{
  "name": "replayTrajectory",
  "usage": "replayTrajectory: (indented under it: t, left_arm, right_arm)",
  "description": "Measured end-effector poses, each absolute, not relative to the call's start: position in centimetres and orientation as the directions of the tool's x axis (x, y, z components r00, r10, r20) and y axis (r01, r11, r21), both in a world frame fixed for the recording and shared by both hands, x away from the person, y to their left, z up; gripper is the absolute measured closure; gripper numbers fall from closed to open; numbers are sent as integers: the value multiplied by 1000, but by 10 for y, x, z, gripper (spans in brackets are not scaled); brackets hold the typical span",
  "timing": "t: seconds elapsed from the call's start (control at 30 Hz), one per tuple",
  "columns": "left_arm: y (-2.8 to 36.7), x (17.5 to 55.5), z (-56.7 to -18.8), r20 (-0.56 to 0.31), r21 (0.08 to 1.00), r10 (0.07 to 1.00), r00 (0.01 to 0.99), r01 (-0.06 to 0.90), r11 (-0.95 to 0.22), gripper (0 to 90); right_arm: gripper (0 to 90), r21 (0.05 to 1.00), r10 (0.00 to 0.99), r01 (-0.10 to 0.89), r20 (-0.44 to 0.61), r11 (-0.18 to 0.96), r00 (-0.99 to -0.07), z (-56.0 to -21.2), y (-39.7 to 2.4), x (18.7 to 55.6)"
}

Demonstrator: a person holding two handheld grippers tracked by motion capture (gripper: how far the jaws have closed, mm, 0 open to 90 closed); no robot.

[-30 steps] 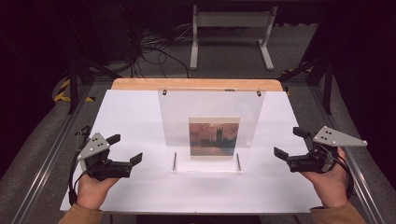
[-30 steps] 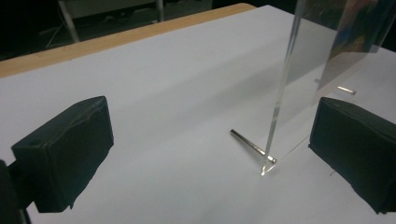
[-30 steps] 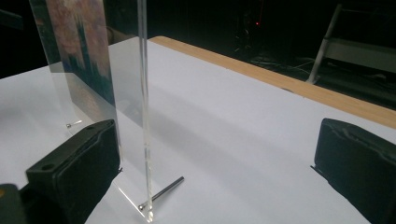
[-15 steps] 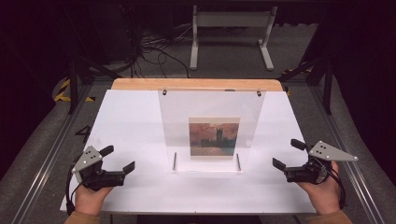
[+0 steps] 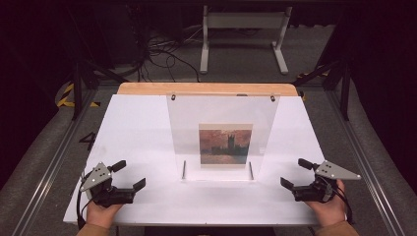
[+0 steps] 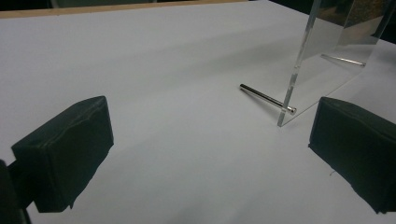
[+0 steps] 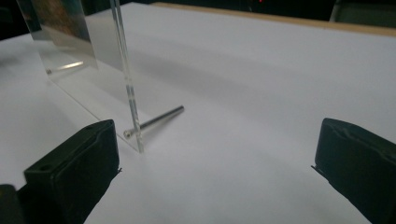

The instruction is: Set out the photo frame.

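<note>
In the high view, your left gripper (image 5: 127, 176) sits at the lower left and your right gripper (image 5: 296, 173) at the lower right of the white table (image 5: 133, 128), both with jaws spread wide and empty, flanking a clear acrylic frame (image 5: 221, 113) holding a small picture (image 5: 225, 145) at centre. In the left gripper view, the frame's edge (image 6: 299, 60) and a metal pin (image 6: 266, 97) sit at right, apart from the wide jaws. In the right gripper view, the frame (image 7: 123, 70) stands at upper left, its pin (image 7: 156, 120) near the left jaw.

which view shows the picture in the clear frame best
The high view: the picture faces that camera whole, a dark tower against a reddish sky, inside the clear frame. The left gripper view catches a dim corner of it through the frame's edge; the right gripper view shows a blurred slice.
</note>
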State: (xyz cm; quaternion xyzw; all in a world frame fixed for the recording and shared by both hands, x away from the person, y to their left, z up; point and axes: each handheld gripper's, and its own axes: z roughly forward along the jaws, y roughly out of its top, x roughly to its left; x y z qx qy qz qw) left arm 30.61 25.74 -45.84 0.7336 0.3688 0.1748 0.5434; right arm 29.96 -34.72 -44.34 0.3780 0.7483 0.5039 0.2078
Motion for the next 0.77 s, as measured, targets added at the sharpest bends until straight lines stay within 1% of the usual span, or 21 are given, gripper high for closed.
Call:
replayTrajectory:
  t: [0.07,0.23,0.47,0.77]
  left_arm:
    - [260,308,-460,-146,926,738,658,354,-133,0]
    - [262,312,-467,-161,909,752,639,393,-139,0]
    - [259,311,-466,-150,906,745,650,391,-159,0]
    - [262,310,-463,-160,914,742,651,382,-138,0]
  right_arm:
    - [1,898,773,381,79,219,-630,-450,-345,302]
    - [1,899,767,378,80,220,-636,-454,-342,303]
    - [1,894,773,389,81,223,-629,-454,-341,304]
    - [1,895,773,383,73,227,-630,-453,-341,303]
